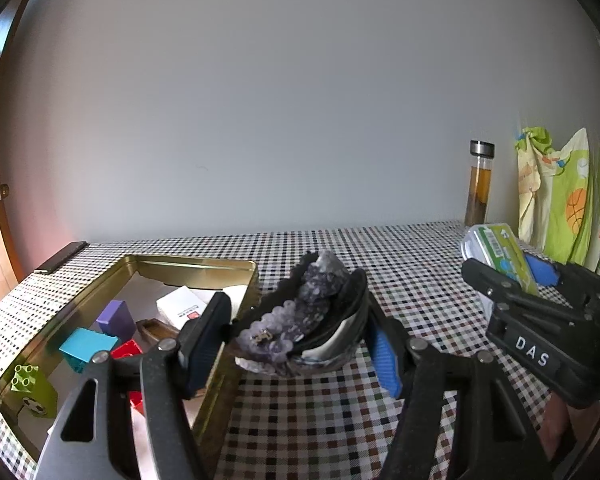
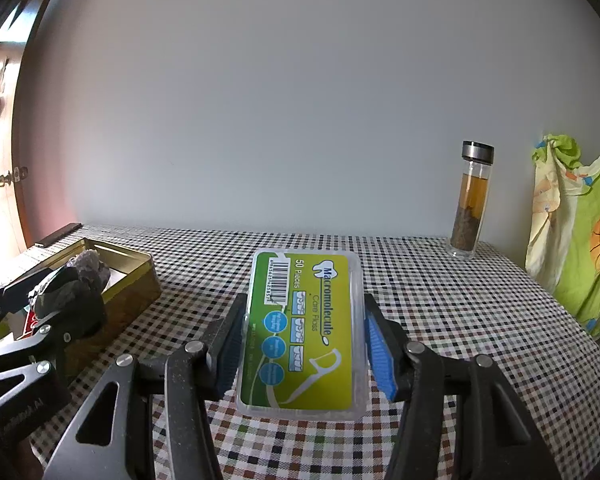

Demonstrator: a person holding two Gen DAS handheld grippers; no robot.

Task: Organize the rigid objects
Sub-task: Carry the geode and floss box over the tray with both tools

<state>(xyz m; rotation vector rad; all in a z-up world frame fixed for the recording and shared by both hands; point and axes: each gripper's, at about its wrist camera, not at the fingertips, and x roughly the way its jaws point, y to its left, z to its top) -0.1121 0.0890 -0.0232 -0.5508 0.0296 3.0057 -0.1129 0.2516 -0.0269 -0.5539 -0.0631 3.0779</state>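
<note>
The left gripper is clamped on a purple crystal rock, which fills the lower middle of the left wrist frame, held above the checkered tablecloth just beside the right wall of the gold tin. The tin occupies the lower left of that frame and holds a purple block, a teal block, a red brick, a green brick and a white box.

In the right wrist frame, the right gripper grasps a clear dental floss box by its long sides at lower centre, its green label facing up. The same box shows at the right edge of the left wrist frame, tilted in the other gripper's jaws.

A glass bottle with brown contents stands upright at the right of the frame against the wall, near a green patterned cloth at the far right edge
</note>
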